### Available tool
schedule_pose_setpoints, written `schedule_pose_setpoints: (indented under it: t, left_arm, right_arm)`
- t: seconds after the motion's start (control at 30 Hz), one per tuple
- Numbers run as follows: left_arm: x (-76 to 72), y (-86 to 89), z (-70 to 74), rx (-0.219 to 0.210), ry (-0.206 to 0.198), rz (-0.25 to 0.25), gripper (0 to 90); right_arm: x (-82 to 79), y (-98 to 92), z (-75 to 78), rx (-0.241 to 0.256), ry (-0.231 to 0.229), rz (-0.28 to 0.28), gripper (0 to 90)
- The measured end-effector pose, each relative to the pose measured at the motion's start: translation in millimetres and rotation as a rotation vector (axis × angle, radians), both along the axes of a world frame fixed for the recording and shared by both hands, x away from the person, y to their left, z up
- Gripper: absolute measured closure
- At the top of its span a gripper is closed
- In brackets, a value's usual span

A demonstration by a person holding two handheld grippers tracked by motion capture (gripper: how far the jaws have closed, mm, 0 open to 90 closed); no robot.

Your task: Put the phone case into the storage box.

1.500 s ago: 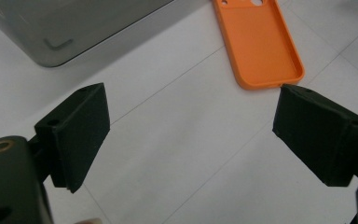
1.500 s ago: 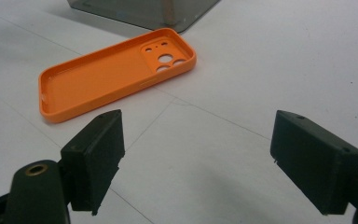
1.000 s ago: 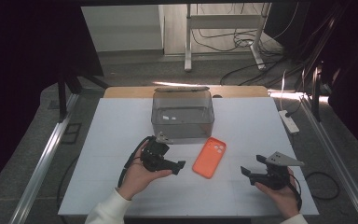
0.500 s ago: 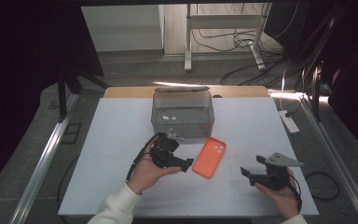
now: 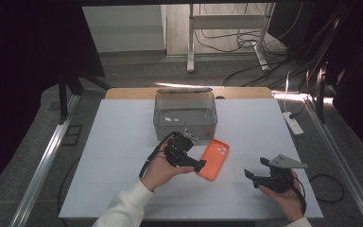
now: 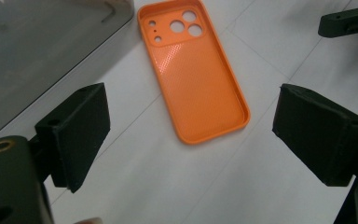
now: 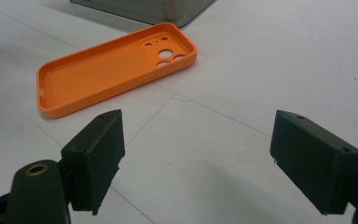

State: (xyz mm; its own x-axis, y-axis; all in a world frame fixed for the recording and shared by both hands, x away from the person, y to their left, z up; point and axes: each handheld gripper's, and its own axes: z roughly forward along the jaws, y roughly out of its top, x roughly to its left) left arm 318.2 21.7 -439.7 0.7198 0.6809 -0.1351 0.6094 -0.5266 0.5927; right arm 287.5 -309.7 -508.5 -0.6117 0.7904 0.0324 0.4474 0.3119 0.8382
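Since the earlier frame the left gripper (image 5: 199, 165) has moved forward and right across the table (image 5: 123, 142), up to the orange phone case (image 5: 214, 159); the right gripper (image 5: 251, 174) has stayed put near the front right.

In the high view, the case lies flat just in front of the clear plastic box (image 5: 185, 113), with the left gripper's tip just beside its left edge.

In the left gripper view, the jaws stand wide apart and empty, the case (image 6: 196, 70) lying hollow side up beyond them.

In the right gripper view, the jaws are likewise spread wide, holding nothing, and the case (image 7: 107, 70) lies farther off, up and to the left.
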Motion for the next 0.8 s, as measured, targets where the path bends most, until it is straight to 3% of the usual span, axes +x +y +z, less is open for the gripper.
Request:
schedule_pose_setpoints:
  t: [0.8]
  left_arm:
    - [16.6,-23.0,-1.5,0.003,0.036,-0.036,11.7]
  right_arm:
    - [0.4,-0.1,-1.1,-0.009,0.005,-0.002,18.2]
